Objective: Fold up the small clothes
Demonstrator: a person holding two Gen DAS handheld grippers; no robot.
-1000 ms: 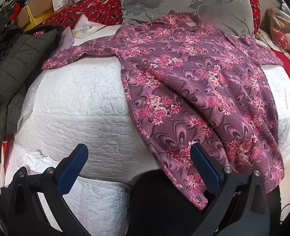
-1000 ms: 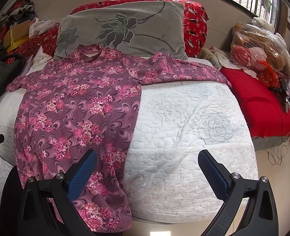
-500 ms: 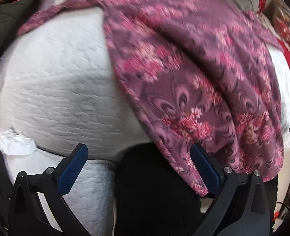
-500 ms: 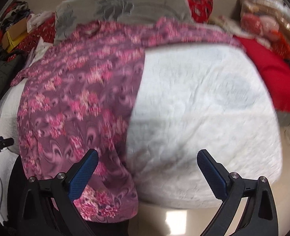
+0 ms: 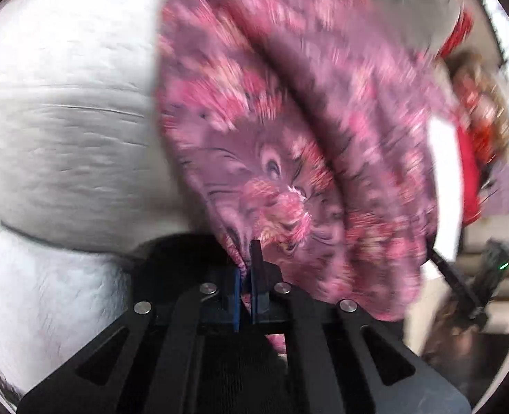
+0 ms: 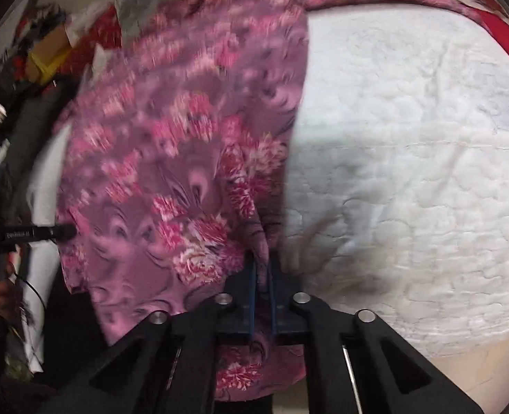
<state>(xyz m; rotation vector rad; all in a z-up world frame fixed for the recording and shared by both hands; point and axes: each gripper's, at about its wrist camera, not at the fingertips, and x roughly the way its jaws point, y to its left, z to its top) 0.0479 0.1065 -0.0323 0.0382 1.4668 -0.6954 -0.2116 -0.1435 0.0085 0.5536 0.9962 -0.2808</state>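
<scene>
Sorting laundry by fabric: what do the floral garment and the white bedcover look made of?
Floral garment: thin, soft woven or knit cloth, matte; it drapes limply and bunches where both tongs pinch it. White bedcover: padded quilted textile, matte, with puffy stitched patterns. Exact fibres cannot be told.

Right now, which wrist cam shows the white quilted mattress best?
Right wrist: the white quilted mattress fills its right half, stitching fairly sharp. Left wrist shows its other side, motion-blurred, beside the floral garment.
</scene>
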